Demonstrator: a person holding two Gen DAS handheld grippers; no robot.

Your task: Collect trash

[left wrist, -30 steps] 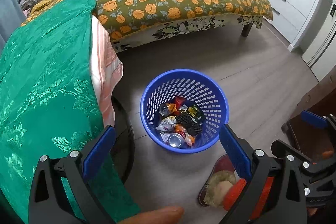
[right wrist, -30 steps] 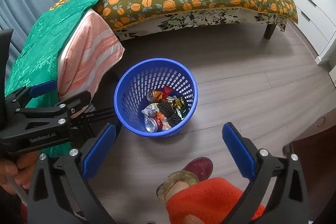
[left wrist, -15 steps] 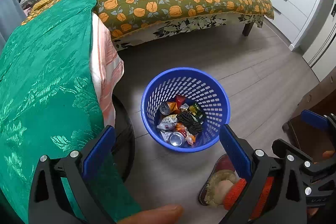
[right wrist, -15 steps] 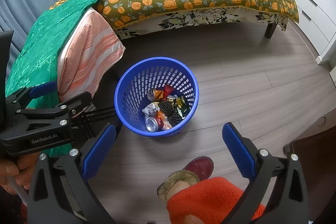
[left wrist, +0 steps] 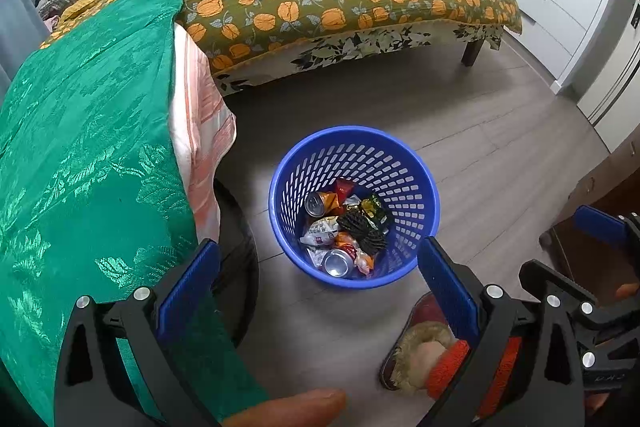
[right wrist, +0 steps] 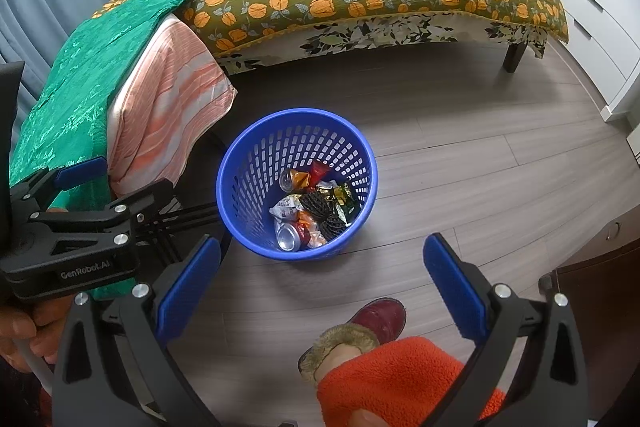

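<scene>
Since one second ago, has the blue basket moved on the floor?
No. The blue basket stands at the same spot beside the striped mattress corner; it only drifts slightly in both views, so the cameras shifted, not the basket.

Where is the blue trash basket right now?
The blue basket stands on the wood floor near the middle of both views, just right of the bed's peach striped sheet and ahead of the red slipper.

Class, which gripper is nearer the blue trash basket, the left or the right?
Left, narrowly. The left gripper hovers open almost over the blue trash basket; the right gripper hangs open, slightly farther back.
</scene>
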